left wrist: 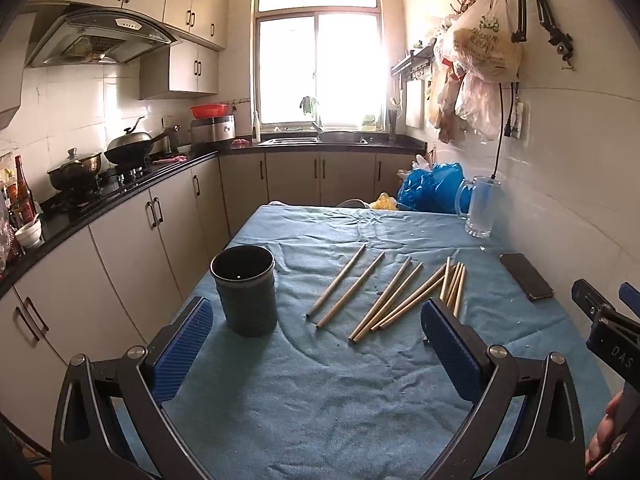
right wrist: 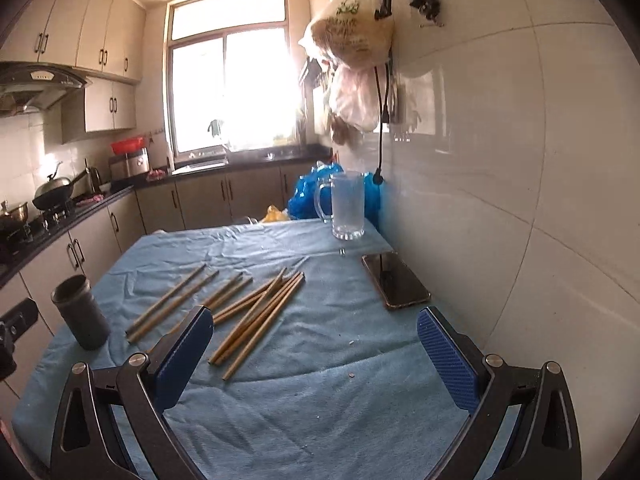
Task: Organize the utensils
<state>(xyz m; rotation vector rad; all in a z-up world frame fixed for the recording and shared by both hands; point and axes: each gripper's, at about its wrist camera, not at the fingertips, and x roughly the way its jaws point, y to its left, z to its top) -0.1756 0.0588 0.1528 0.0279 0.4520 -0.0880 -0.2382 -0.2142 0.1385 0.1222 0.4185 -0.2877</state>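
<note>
chopsticks [right wrist: 256,312] loose on tabletop [right wrist: 320,400], holder [left wrist: 245,292] upright; both grippers' fingers [right wrist: 182,352] spread, empty; pinch one stick mid-length.

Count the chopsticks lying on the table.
10 chopsticks on the blue cloth: two nearest the dark cup, two beside them, two more right of those, four bunched toward the phone. Overlaps may hide another.
</note>
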